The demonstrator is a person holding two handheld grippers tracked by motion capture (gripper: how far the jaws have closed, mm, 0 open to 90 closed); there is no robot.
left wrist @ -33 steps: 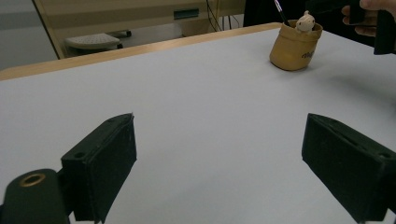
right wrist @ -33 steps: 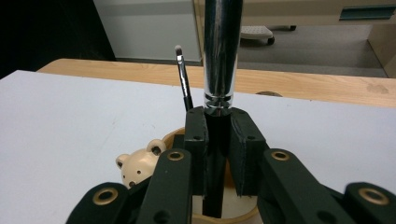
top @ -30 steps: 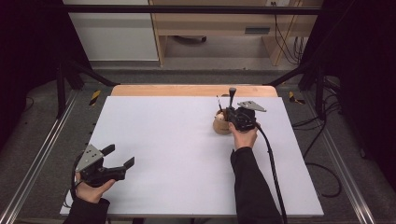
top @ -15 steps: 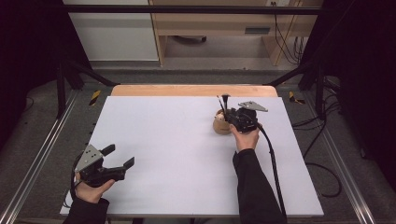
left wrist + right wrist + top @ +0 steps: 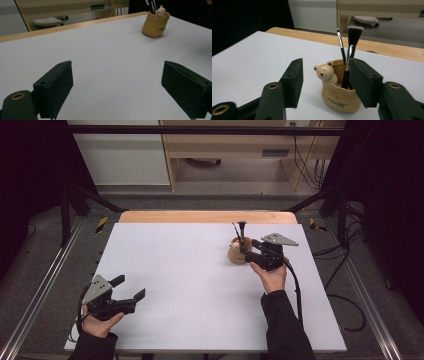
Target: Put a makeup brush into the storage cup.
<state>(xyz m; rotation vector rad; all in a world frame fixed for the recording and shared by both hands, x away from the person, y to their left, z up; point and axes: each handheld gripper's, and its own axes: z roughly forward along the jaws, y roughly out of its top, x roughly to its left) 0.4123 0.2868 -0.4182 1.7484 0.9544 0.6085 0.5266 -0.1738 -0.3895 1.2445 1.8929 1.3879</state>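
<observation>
Just behind the spread right claw (image 5: 325, 82), bear holder (image 5: 339, 96), writing unreadable.

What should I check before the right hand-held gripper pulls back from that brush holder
1. Right hand-held gripper released: ok, its jaws have just been opening and stand apart, nothing pinched.
2. Both brushes stand in the bear holder: ok.
3. Holder upright on the white table: ok.
4. Right-side pad clear of the big brush handle: cannot tell, they overlap in the right gripper view.
5. Left hand-held gripper open, well away from the holder: ok.
</observation>
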